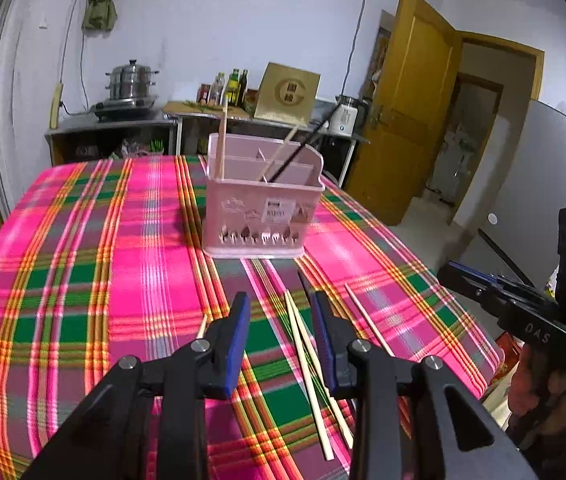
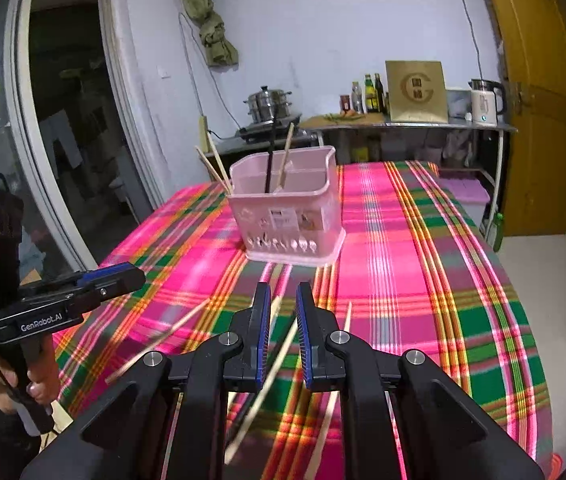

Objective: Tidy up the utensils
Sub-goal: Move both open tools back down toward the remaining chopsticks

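A pink utensil holder (image 1: 261, 208) stands on the plaid tablecloth; it also shows in the right wrist view (image 2: 289, 208). It holds a few wooden chopsticks (image 1: 223, 142) and a black one (image 1: 299, 154). Several loose wooden chopsticks (image 1: 307, 356) lie on the cloth in front of it, also seen from the right (image 2: 271, 372). My left gripper (image 1: 281, 342) is open above two crossed chopsticks, holding nothing. My right gripper (image 2: 283, 336) is open above a loose chopstick, holding nothing. Each gripper shows in the other's view, the right one (image 1: 495, 288) and the left one (image 2: 95, 284).
The table (image 2: 423, 260) carries a pink, green and orange plaid cloth. Behind it stands a steel counter (image 1: 123, 120) with a steamer pot, bottles, a brown box and a kettle. A yellow door (image 1: 407, 100) is open at the right.
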`<state>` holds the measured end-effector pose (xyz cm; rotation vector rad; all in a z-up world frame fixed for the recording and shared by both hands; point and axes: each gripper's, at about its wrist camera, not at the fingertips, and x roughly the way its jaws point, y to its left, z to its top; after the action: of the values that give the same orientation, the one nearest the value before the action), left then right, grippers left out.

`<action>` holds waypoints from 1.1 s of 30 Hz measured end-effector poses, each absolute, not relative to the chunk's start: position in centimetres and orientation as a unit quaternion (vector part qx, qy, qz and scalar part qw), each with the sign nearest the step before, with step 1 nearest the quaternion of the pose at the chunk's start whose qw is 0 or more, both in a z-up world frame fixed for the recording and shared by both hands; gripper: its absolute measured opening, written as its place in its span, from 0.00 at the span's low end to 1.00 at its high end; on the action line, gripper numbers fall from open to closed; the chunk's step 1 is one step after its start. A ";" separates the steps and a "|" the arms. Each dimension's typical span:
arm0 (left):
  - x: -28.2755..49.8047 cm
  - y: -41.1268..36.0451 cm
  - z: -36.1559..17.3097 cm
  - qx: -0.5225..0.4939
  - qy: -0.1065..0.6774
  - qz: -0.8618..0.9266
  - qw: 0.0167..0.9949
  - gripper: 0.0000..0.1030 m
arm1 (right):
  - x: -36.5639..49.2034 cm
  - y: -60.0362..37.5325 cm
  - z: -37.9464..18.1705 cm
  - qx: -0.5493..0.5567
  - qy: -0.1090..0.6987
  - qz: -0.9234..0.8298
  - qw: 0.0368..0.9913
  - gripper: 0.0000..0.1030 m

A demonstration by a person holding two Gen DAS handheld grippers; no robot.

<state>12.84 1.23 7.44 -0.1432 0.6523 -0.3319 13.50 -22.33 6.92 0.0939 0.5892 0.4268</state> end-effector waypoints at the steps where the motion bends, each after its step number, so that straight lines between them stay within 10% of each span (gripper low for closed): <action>1: 12.9 1.1 7.2 -0.069 0.323 -0.162 0.930 0.32 | 13.7 -22.4 6.6 0.050 0.293 0.210 0.932 0.13; 33: 18.9 -4.3 -1.2 -0.029 0.438 -0.159 0.884 0.32 | 17.5 -20.8 0.0 0.039 0.384 0.199 0.901 0.13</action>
<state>18.86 -4.28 -1.18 -0.0602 0.9109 -0.3316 17.52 -20.80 0.00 0.0811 0.7937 0.4114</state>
